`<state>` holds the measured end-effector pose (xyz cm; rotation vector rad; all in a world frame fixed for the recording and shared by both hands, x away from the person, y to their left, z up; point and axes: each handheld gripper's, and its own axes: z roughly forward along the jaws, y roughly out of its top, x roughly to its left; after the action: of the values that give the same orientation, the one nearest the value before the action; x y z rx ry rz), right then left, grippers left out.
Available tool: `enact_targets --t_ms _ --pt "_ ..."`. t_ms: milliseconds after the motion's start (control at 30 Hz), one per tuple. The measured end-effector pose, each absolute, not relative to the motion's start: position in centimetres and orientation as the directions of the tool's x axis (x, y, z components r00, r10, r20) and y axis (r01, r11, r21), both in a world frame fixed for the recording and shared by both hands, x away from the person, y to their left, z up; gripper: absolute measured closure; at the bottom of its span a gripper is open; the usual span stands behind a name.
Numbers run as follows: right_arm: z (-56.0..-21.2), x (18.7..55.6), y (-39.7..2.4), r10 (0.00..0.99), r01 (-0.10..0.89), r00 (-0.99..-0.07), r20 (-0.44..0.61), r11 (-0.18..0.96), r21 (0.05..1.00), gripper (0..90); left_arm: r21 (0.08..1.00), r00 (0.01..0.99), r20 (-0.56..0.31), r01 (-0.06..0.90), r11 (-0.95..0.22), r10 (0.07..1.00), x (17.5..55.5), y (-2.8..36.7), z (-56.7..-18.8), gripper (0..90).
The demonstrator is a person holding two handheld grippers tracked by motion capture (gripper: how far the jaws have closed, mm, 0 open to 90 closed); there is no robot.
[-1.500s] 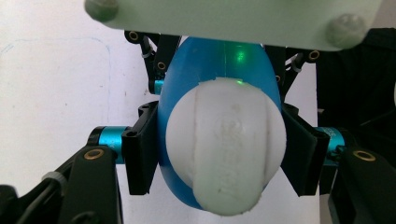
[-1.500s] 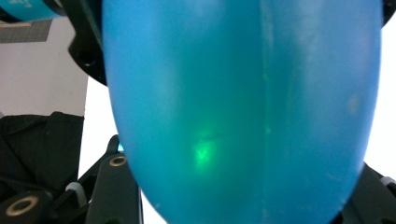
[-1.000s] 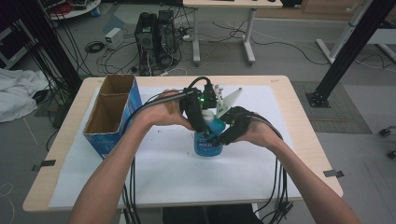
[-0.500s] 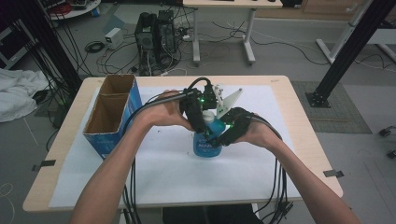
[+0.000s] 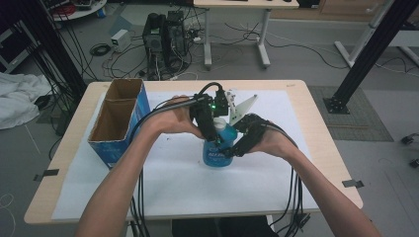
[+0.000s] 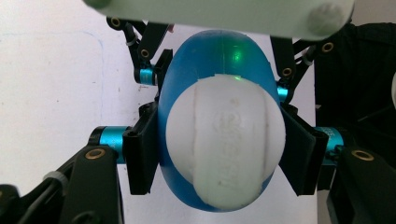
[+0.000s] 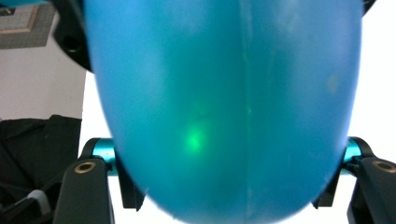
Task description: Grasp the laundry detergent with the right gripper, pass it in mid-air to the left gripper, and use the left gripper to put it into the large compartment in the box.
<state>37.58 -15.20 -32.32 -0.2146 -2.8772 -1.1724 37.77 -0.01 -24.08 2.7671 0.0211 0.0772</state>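
Observation:
A blue bottle [image 5: 216, 154] with a white cap [image 6: 225, 150] stands upright on the white sheet at mid-table. My left gripper [image 5: 211, 129] comes down from above and is shut on the bottle's top, its pads [image 6: 142, 154] pressing both sides just beside the cap. My right gripper [image 5: 231, 144] reaches in from the right at the bottle's body [image 7: 224, 107]. Its jaws have just been opening, and the bottle stands between them. In the right gripper view the blue wall hides the pads.
A tall blue cardboard box [image 5: 118, 123], open at the top, stands at the table's left. White paper [image 5: 163, 187] covers most of the wooden table [image 5: 316, 148]. Cables trail from both grippers over the near edge.
Both hands and the bottle stay where they were. The right gripper's jaws look slightly wider around the bottle than before.

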Motion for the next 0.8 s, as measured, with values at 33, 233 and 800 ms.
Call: enact_targets --t_ms 33,233,800 --pt "-32.31 37.4 -15.15 0.146 0.162 -0.986 0.083 0.707 0.689 28.7 0.36 0.998 0.05 0.006 -0.933 0.025 37.76 0.01 -24.09 38.3" --pt "-32.33 37.5 -15.17 0.134 0.146 -0.988 0.072 0.704 0.695 23.6 0.356 0.998 0.051 0.009 -0.934 0.029 37.66 0.0 -24.14 38.4" --pt "-32.28 37.73 -15.52 0.139 0.116 -0.99 0.019 0.734 0.669 21.6 0.338 0.998 0.043 0.025 -0.941 0.042 37.57 0.31 -23.93 38.3"
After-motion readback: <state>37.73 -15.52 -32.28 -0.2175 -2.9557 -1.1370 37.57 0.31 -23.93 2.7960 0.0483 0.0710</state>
